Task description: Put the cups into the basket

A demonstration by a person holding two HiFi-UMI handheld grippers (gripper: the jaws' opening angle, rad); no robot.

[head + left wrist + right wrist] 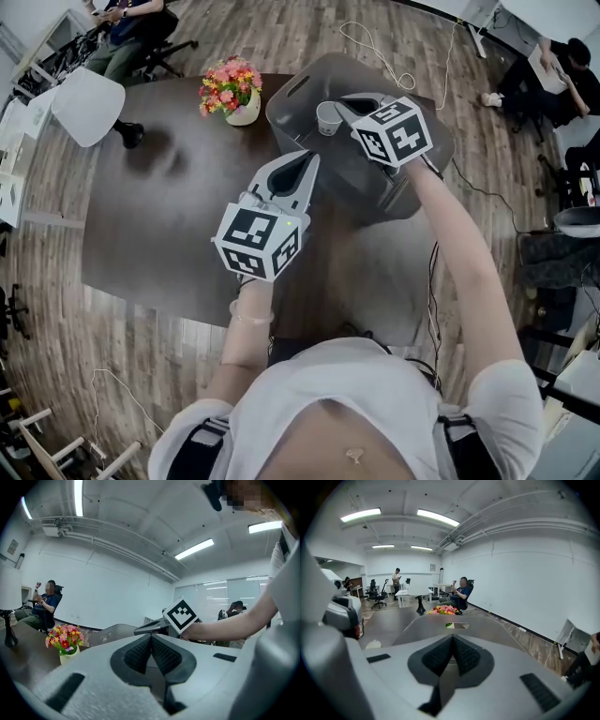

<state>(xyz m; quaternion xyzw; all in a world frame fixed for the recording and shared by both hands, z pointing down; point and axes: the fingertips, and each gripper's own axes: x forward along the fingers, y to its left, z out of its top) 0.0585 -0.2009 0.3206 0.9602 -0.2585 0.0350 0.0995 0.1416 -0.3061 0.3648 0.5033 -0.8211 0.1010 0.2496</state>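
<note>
A grey plastic basket (309, 98) stands on the far right part of the dark table (159, 234). A white cup (327, 118) sits upright inside it. My right gripper (343, 103) hangs just above the basket, beside the cup, with its jaws shut and nothing between them. In the right gripper view the closed tips (452, 638) point over the basket's wall (436, 623), and a pale round rim (373, 644) shows low at the left. My left gripper (305, 157) hovers over the table just in front of the basket, also shut and empty (151, 637).
A vase of flowers (232, 91) stands left of the basket. A white lamp shade (86, 105) sits at the table's far left corner. People sit on chairs at the far left (127, 37) and far right (553, 75). Cables (394, 70) lie on the wooden floor.
</note>
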